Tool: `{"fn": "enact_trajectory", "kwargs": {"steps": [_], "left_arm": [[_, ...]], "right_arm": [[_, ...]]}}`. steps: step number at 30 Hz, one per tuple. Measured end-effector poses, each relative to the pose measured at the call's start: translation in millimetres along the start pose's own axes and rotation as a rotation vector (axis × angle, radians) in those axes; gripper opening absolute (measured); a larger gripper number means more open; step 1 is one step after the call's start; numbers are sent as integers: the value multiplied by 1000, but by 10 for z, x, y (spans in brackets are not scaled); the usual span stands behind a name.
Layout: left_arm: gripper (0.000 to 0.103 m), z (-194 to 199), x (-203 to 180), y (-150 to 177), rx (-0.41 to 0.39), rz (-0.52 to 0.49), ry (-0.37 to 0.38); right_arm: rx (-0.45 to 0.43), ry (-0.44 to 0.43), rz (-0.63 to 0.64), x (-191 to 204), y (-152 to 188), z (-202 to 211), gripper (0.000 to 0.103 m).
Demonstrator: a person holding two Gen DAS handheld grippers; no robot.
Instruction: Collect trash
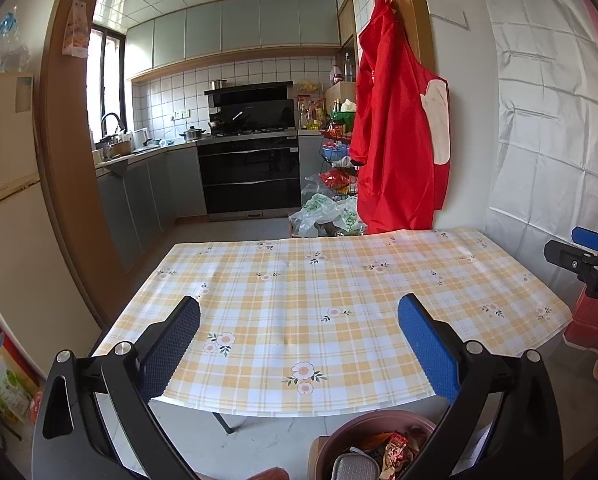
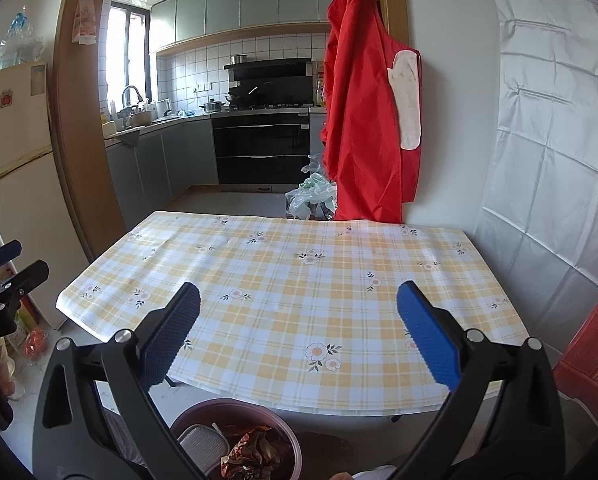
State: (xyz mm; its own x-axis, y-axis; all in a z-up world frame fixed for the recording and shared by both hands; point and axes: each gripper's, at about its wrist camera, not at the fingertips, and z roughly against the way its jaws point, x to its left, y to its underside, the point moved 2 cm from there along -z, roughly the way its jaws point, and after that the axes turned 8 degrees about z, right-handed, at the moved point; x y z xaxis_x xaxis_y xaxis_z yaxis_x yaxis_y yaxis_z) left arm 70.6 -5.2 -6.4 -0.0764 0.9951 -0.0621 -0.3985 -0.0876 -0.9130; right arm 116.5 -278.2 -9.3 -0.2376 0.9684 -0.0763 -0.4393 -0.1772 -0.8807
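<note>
A round maroon bin [image 1: 379,426] stands on the floor just below the table's near edge, holding crumpled red and orange wrappers [image 1: 397,450] and a grey ribbed item [image 1: 353,468]. In the right wrist view the same bin [image 2: 235,408] shows wrappers [image 2: 255,450] inside. My left gripper [image 1: 299,312] hangs open above the table with nothing between its blue pads. My right gripper [image 2: 299,300] is likewise open and holds nothing. The checked yellow tablecloth [image 1: 299,300] carries no objects that I can see. Each gripper appears at the edge of the other's view.
A red apron [image 1: 395,128] hangs on the wall beyond the table. Plastic bags [image 1: 323,216] lie on the kitchen floor behind it. A fridge [image 1: 7,200] stands at the left with packets on the floor beside it. A red object [image 2: 591,360] stands at the right.
</note>
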Motion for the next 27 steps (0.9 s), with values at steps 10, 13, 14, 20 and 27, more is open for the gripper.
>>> {"fn": "enact_trajectory", "kwargs": {"steps": [10, 13, 14, 20, 27], "left_arm": [[97, -2, 2, 6, 0, 2, 0], [97, -2, 4, 5, -1, 3, 0], [97, 0, 9, 5, -1, 3, 0], [97, 0, 22, 0, -3, 3, -2], [97, -5, 35, 2, 0, 4, -3]], "right_arm": [[15, -7, 3, 13, 23, -37, 97], [16, -7, 3, 18, 23, -36, 97], [16, -7, 3, 19, 23, -37, 97], [23, -5, 1, 16, 33, -48, 97], [28, -5, 2, 18, 49, -63, 97]]}}
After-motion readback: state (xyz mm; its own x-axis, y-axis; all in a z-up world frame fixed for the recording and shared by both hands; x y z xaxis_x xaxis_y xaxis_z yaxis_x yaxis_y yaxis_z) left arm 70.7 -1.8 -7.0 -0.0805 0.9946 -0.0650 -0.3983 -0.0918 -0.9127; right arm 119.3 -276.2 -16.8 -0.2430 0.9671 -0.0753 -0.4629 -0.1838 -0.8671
